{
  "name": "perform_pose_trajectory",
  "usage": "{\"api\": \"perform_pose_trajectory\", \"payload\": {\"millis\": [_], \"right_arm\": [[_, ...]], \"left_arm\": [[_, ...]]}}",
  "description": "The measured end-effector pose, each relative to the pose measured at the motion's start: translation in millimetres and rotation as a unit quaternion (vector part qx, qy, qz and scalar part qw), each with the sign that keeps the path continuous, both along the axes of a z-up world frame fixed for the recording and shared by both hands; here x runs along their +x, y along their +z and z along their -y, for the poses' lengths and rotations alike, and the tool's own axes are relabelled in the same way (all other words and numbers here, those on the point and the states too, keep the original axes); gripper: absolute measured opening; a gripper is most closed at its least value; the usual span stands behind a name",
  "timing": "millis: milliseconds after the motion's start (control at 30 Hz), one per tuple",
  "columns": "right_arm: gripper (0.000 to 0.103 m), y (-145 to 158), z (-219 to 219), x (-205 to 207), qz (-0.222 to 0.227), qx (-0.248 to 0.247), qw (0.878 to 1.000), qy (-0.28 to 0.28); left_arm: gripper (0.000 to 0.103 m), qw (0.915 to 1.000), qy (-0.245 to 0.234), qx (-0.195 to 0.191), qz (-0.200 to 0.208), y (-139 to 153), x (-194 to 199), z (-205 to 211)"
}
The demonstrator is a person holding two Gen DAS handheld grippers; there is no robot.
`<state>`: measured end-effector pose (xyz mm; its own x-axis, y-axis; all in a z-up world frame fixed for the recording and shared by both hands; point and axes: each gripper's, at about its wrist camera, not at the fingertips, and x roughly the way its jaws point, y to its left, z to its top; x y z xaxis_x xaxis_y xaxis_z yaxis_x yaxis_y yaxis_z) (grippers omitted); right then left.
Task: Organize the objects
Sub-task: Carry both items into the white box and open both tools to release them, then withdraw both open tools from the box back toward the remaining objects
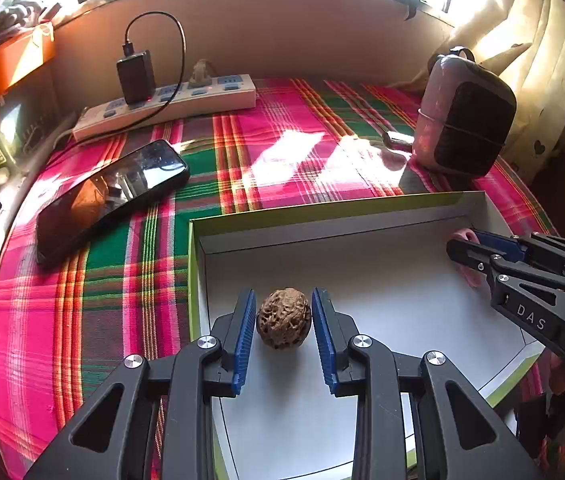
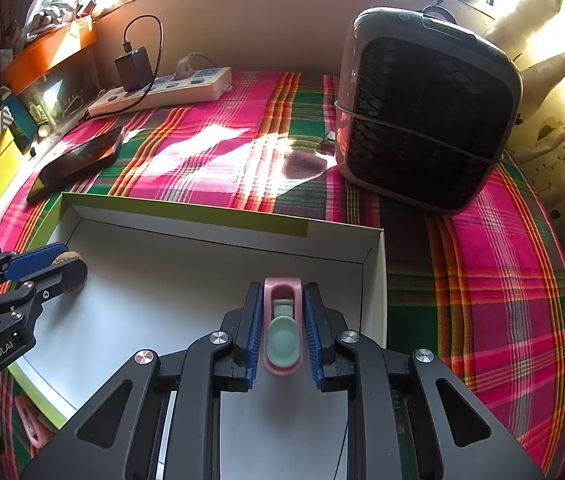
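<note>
Both tools are over the white box (image 1: 362,264) w/ the green rim, which sits on the plaid cloth on the tabletop (image 1: 130,248).

Left tool (image 1: 283,330): jaws apart, a walnut (image 1: 283,317) sits on the box floor between the blue pads. Thin gaps show on both sides, so nothing is clamped; it looks set down already.

Right tool (image 2: 282,330): a small pink clip (image 2: 282,320) w/ a pale green inner piece lies between the pads near the box's right wall. Pads sit just beside its edges; can't tell for sure if they press on it, but a sliver of gap shows, so prob. released or nearly so.

Progress, as a judgement: two items are in the box, so that part seems done. Left outside it: a black phone (image 1: 110,196) on the cloth, left of the box. The power strip (image 1: 170,100) w/ its charger and the dark fan unit (image 2: 426,112) at the back are prob. too big and not part of the sort. Something pink shows below the box's near-left corner in the right wrist view; too unclear to name.

Next likely: back both tools out of the box, then go for the phone.
</note>
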<state>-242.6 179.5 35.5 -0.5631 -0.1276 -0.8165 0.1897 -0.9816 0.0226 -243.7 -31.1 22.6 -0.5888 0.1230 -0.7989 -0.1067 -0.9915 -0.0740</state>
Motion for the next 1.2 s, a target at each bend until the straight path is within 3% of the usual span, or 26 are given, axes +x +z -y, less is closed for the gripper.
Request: {"api": "perform_pose_trajectory", "payload": {"millis": [100,333,1200], "right_arm": [[0.035,2,1,1,-0.004,-0.001,1.000,-0.001],[0.042,5,1,5,-0.008,-0.001,1.000,-0.004],[0.044,29,-2,73,-0.049,-0.016,0.999,-0.017]], "left_arm": [[0.030,1.0000,0.001,-0.001,-0.001,0,0,0],[0.040,1.0000,0.002,-0.003,-0.007,5,4,1],[0.043,0.9986,0.021,0.001,-0.049,31,73,7]]}}
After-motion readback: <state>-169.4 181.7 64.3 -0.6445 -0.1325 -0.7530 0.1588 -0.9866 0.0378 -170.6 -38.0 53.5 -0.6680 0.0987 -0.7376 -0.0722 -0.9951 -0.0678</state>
